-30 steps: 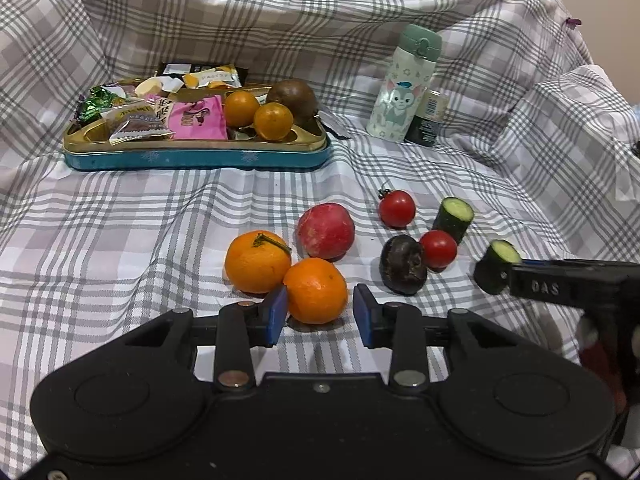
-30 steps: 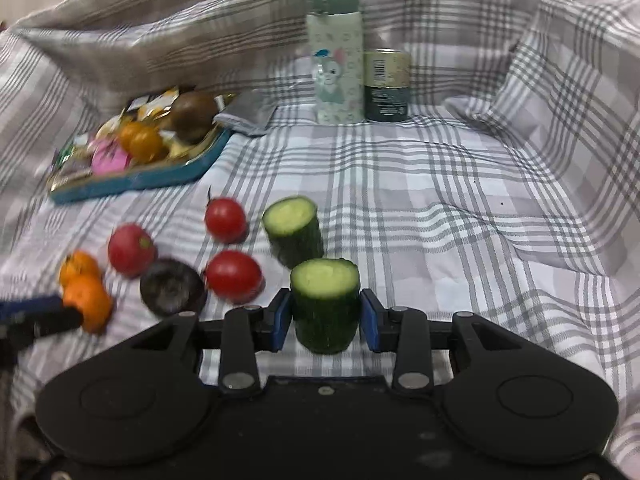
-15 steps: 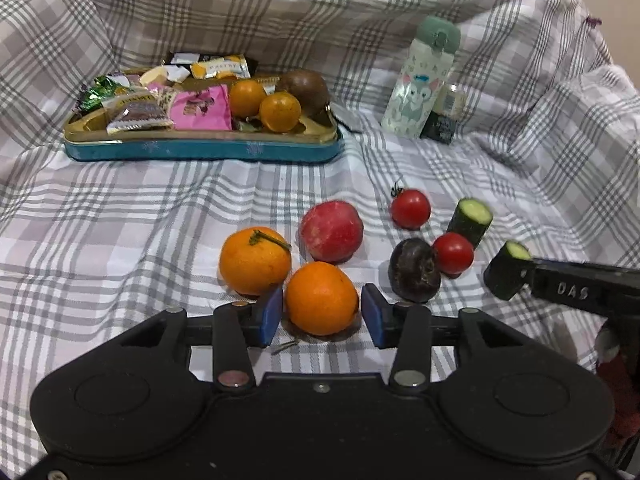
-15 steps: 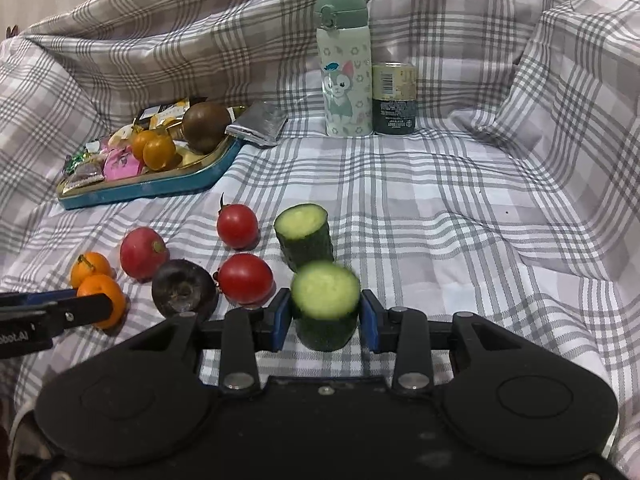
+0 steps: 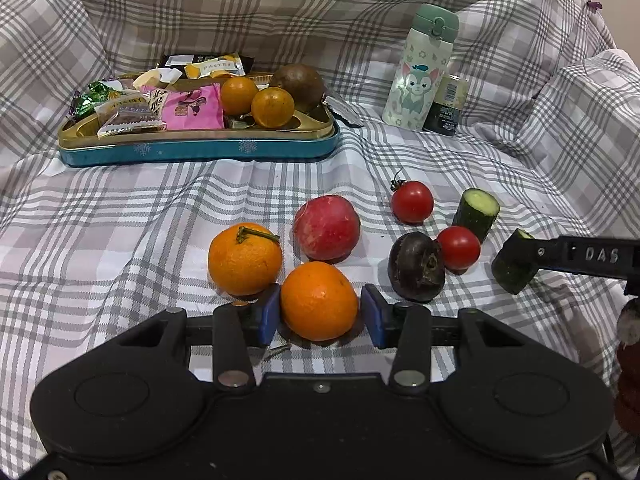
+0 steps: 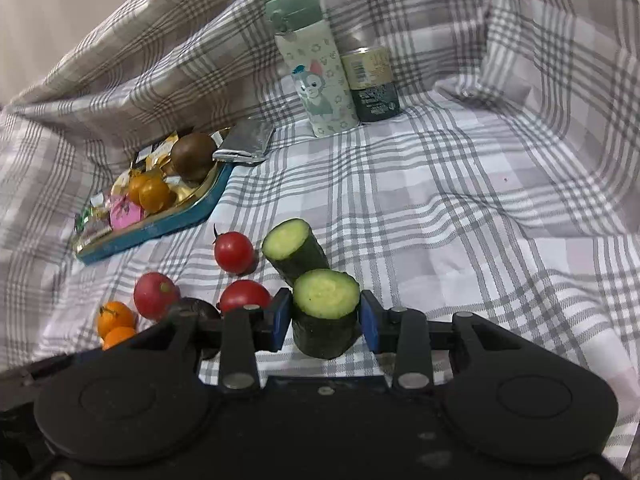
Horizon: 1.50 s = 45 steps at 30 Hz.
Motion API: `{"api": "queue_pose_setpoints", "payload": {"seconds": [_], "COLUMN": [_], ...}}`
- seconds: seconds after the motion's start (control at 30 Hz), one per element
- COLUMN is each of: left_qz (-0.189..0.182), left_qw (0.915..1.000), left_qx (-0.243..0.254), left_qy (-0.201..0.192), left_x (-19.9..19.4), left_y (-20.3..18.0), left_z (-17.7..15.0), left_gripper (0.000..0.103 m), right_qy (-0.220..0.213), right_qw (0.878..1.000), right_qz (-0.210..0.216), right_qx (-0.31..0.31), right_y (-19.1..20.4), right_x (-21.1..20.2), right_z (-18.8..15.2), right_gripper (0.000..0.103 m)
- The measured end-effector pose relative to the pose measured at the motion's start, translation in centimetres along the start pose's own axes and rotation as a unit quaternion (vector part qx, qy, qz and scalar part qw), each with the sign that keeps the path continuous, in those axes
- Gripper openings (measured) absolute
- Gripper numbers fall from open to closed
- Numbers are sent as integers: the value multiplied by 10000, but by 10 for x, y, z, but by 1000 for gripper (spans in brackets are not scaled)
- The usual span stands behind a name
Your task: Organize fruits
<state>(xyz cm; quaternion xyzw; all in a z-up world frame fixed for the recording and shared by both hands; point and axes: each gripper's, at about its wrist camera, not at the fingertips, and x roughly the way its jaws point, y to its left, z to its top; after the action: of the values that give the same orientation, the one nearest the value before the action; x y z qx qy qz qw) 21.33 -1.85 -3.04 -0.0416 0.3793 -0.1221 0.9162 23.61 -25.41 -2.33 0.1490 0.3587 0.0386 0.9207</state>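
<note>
My left gripper [image 5: 319,316] has just been opening around an orange [image 5: 318,300], its pads clear of it. My right gripper [image 6: 325,316] clamps a cucumber piece [image 6: 325,312]. Several fruits lie loose on the cloth in front of the tin tray [image 5: 200,146], so sorting looks barely begun.

Grey-white plaid cloth [image 5: 120,208] covers everything, bunched up behind w/ plain beige wall [image 6: 60,12] above it.

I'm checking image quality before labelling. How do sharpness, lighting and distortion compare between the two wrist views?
Left wrist view: sharp, evenly lit, soft shadow under the near orange, fisheye bending the plaid cloth. Right wrist view: horizon tilted, slightly softer, bottle leaning, dark corners.
</note>
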Motion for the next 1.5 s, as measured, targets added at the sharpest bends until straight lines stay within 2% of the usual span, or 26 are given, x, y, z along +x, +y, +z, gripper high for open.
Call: {"api": "queue_pose_setpoints", "payload": {"seconds": [0.17,0.2,0.3,0.37,0.53,0.63,0.7,0.83,1.07,1.17,1.33,1.5], "left_qz": [-4,-5,-35,-75,-95,-102,-104,-99,-113,-137,-188,-176], "left_qw": [10000,10000,10000,9999,9996,9993,9992,9991,9992,9993,9992,9993], "left_qx": [27,32,31,68,260,351,383,399,375,348,334,332], "left_qy": [-11,-15,-41,-63,-84,-85,-83,-84,-83,-88,-81,-82], "left_x": [1,0,-1,-2,-5,-7,-8,-8,-8,-8,-7,-7], "left_y": [0,0,1,1,-4,-6,-7,-7,-7,-6,-6,-6], "left_z": [-1,-1,-2,-3,-6,-8,-9,-9,-9,-8,-8,-8], "left_gripper": [51,48,48,48,48,48,48,48,48,48,48,48], "right_qy": [-95,-131,-173,-131,96,43,-123,-496,-623,-723,-651,-560], "right_qw": [9971,9960,9946,9962,9998,9995,9995,9973,9965,9926,9861,9825], "right_qz": [-233,-276,-305,-212,158,168,24,-525,-431,-629,-832,-1042], "right_qx": [-714,-844,-975,-829,23,280,284,113,-346,-741,-1283,-1439], "right_y": [21,24,27,23,1,-7,-9,-9,3,15,28,30], "right_x": [2,2,2,1,1,0,-4,-14,-18,-16,-9,-2], "right_z": [-9,-11,-14,-12,-2,1,1,-1,-6,-11,-17,-18], "right_gripper": [38,38,38,38,38,38,40,45,45,48,50,50]}}
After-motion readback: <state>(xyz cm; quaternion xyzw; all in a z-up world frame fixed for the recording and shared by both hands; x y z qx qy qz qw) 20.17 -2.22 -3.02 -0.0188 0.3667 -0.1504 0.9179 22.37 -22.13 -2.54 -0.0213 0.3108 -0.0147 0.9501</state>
